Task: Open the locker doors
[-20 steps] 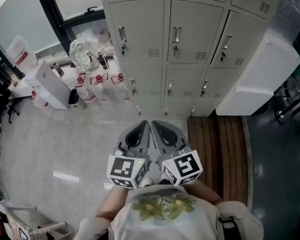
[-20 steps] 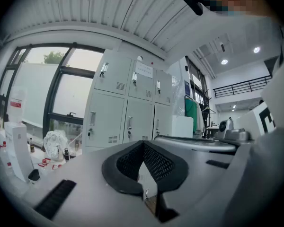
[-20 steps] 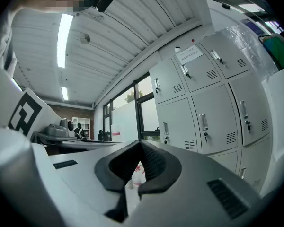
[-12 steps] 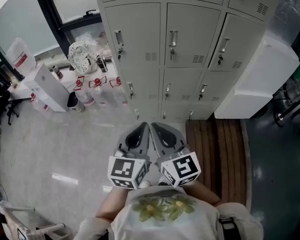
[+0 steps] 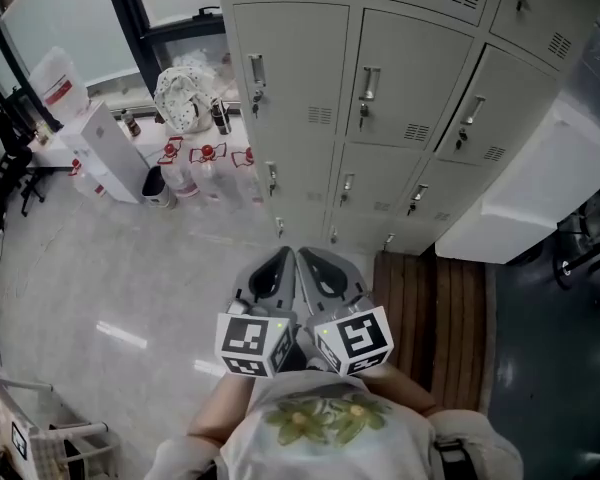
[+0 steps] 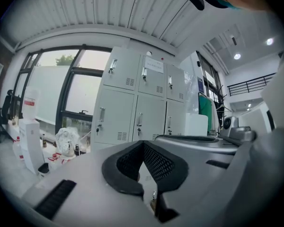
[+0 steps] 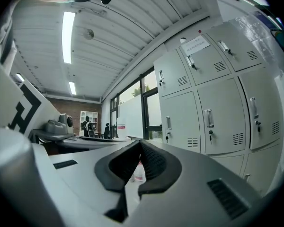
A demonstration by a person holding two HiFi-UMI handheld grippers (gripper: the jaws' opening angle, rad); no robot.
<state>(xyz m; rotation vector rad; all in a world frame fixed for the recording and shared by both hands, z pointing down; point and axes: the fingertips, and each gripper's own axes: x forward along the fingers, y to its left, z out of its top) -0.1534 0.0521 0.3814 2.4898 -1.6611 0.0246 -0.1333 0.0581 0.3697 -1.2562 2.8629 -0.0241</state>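
Note:
A bank of grey lockers point(image 5: 380, 98) fills the top of the head view, every door closed, each with a metal handle point(image 5: 369, 83) and a key lock. Both grippers are held side by side close to the person's chest, well short of the lockers. The left gripper point(image 5: 282, 257) is shut with nothing between its jaws, and so is the right gripper point(image 5: 305, 257). In the left gripper view the shut left gripper point(image 6: 143, 144) points toward the lockers point(image 6: 137, 103). The right gripper point(image 7: 139, 144) has the lockers point(image 7: 217, 103) to its right.
Left of the lockers stand several red-capped water bottles point(image 5: 205, 163), a white bag point(image 5: 187, 98) and a white box point(image 5: 110, 153) by a window. A big white unit point(image 5: 540, 183) sits to the right, with wooden slats point(image 5: 430, 318) on the floor before it. A cart point(image 5: 40, 438) is at bottom left.
The head view has shifted, so the lockers sit a little further right and lower in the frame. Both grippers stay shut and together near the chest.

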